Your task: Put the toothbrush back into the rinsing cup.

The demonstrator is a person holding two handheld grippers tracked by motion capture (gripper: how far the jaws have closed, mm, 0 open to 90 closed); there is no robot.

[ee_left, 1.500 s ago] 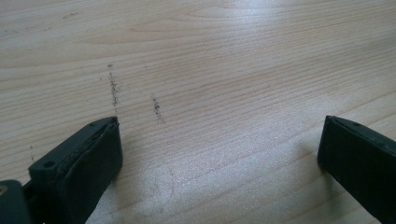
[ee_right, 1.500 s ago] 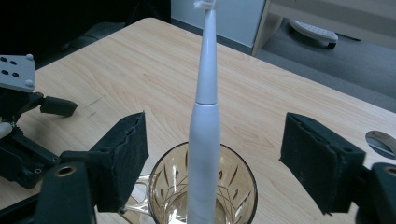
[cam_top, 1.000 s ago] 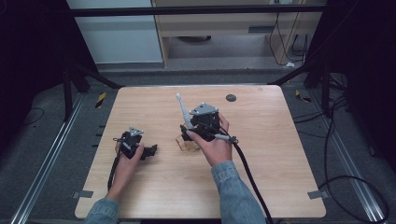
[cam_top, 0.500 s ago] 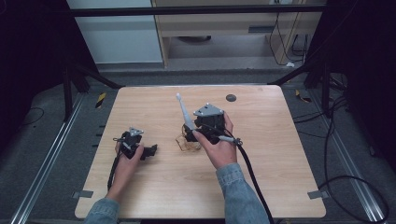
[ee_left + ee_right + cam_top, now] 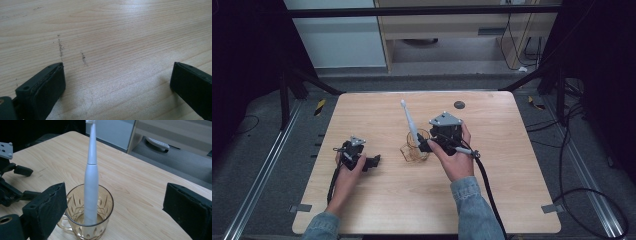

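Wooden table (image 5: 512, 165) held amber glass (image 5: 86, 212) with toothbrush (image 5: 91, 177) upright inside; right gripper (image 5: 424, 145) just opened wide, left gripper (image 5: 374, 162) wide, empty.

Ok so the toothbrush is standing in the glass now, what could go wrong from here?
The white toothbrush stands tall in the amber glass mug, so it may be top-heavy. The right hand-held gripper has just been opening, its jaws flanking the mug; pulling back crooked could clip the mug and tip it.

The toothbrush (image 5: 91, 177) head is cut off by the right gripper view's top edge; the glass (image 5: 87, 212) base is cropped below.
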